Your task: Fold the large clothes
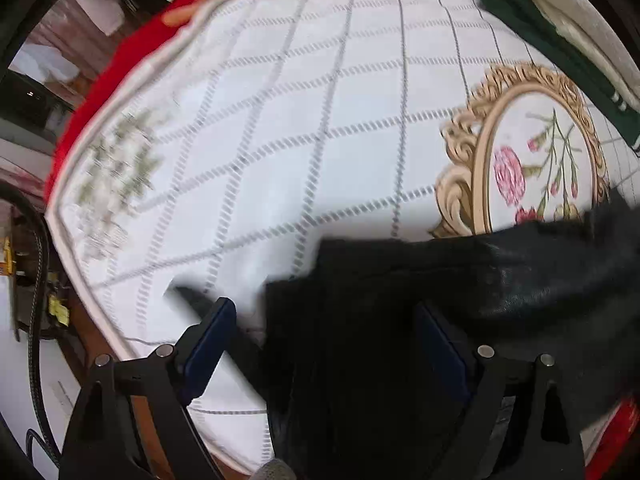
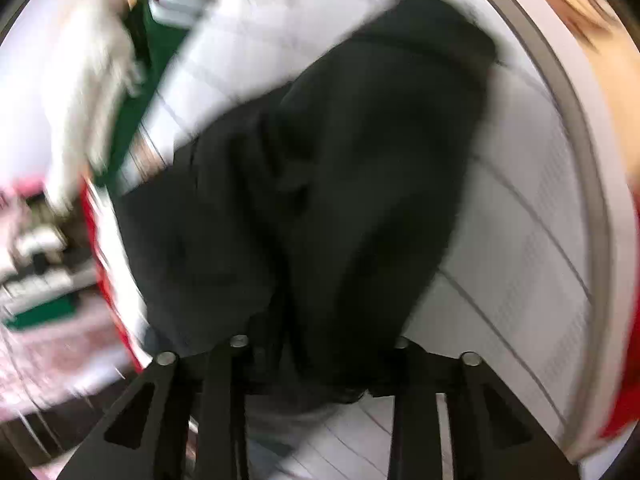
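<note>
A large black garment [image 1: 400, 300] lies on a white quilted mattress [image 1: 300, 100] with a grey grid pattern. In the left wrist view my left gripper [image 1: 326, 316] is open, its blue pads [image 1: 212, 344] wide apart, and an edge of the garment lies between them. In the right wrist view the same black garment [image 2: 340, 180] fills the middle and hangs bunched over my right gripper [image 2: 316, 364]. Its fingertips are hidden under the cloth and the view is blurred by motion.
A gold-framed flower print [image 1: 536, 160] marks the mattress on the right. A dark green cloth [image 1: 560, 52] lies along the far right edge. A red cover [image 1: 120, 64] borders the mattress. White and green cloth [image 2: 120, 80] lies at the left.
</note>
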Demonstrator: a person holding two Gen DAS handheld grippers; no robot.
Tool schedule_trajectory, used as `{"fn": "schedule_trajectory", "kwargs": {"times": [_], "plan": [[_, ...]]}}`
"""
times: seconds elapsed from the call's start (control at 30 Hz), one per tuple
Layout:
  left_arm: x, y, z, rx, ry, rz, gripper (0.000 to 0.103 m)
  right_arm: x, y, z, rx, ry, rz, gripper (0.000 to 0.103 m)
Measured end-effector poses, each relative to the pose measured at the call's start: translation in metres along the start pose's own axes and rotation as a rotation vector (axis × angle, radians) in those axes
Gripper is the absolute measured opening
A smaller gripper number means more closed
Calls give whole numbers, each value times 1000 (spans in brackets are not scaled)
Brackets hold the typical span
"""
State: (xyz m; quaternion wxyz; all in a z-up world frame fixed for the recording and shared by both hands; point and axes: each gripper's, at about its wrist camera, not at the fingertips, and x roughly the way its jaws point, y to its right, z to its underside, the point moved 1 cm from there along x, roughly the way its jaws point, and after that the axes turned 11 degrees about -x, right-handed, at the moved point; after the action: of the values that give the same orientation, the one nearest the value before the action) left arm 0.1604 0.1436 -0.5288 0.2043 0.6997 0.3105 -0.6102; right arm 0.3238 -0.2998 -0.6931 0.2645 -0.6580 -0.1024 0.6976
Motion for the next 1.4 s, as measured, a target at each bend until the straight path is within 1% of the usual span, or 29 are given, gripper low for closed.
{"fn": "schedule_trajectory", "kwargs": {"times": [0.07, 0.13, 0.17, 0.23, 0.3, 0.33, 0.37, 0.4, 0.43, 0.47, 0.5, 0.53, 0.57, 0.63, 0.73, 0.77, 0.83, 0.87, 0.9, 0.97, 1.07, 1.13, 1.17, 1.2, 1.23, 1.27, 1.3, 1.33, 1.4], "plan": [[-18, 5, -1, 24, 25, -10, 91, 1, 12, 21, 6, -60, -3, 38], [-36, 17, 6, 52, 36, 0, 91, -10, 17, 31, -5, -59, 4, 41], [-43, 24, 14, 64, 42, 15, 91, -21, 17, 35, -32, -38, 41, 45], [-55, 47, 32, 98, 37, 65, 91, -50, 15, 40, -95, 28, 145, 45], [-61, 75, 48, 121, 17, 129, 91, -65, 1, 39, -150, 65, 218, 45], [-60, 94, 53, 133, 4, 160, 91, -73, -8, 36, -175, 90, 231, 45], [-57, 110, 55, 137, -1, 180, 91, -88, -6, 30, -193, 105, 236, 45], [-52, 118, 52, 134, 7, 193, 91, -95, -13, 24, -224, 118, 240, 45], [-47, 129, 50, 133, 16, 192, 91, -96, -21, 15, -258, 119, 212, 45], [-35, 142, 46, 131, 8, 172, 91, -93, -29, 9, -276, 117, 192, 40], [-22, 151, 41, 123, -7, 160, 91, -86, -40, -2, -301, 109, 162, 29], [-10, 156, 36, 118, -23, 152, 91, -78, -53, -13, -331, 98, 128, 25], [5, 159, 32, 115, -52, 150, 91, -61, -82, -27, -362, 93, 118, 25], [20, 159, 26, 95, -82, 163, 103, -37, -109, -50, -430, 78, 101, 25], [22, 151, 24, 95, -87, 209, 103, -2, -136, -70, -459, 35, 78, 25], [22, 149, 24, 98, -82, 212, 103, 14, -144, -76, -474, 8, 88, 25], [20, 146, 24, 96, -77, 204, 103, 58, -155, -91, -501, -57, 200, 25], [18, 143, 23, 89, -78, 198, 103, 70, -154, -94, -492, -78, 220, 25], [16, 140, 22, 78, -76, 193, 103, 74, -153, -99, -473, -75, 218, 24], [9, 133, 19, 58, -69, 174, 103, 76, -151, -108, -435, -102, 210, 24], [-9, 126, 21, 48, -49, 185, 103, 65, -152, -113, -432, -143, 159, 24], [-22, 124, 25, 56, -31, 189, 103, 46, -151, -110, -445, -150, 114, 29], [-29, 124, 28, 62, -19, 193, 103, 29, -145, -105, -451, -134, 101, 37], [-37, 127, 34, 75, -4, 198, 103, 14, -140, -100, -456, -105, 89, 48], [-39, 129, 39, 83, 4, 199, 103, -4, -131, -92, -452, -68, 76, 53], [-42, 132, 44, 91, 13, 201, 103, -16, -123, -86, -444, -48, 65, 62], [-43, 138, 50, 101, 22, 199, 103, -32, -108, -75, -426, -23, 51, 66], [-38, 144, 56, 109, 23, 195, 103, -47, -90, -63, -394, -4, 46, 67], [-23, 156, 68, 140, 18, 173, 103, -61, -55, -43, -324, 9, 31, 67]]}}
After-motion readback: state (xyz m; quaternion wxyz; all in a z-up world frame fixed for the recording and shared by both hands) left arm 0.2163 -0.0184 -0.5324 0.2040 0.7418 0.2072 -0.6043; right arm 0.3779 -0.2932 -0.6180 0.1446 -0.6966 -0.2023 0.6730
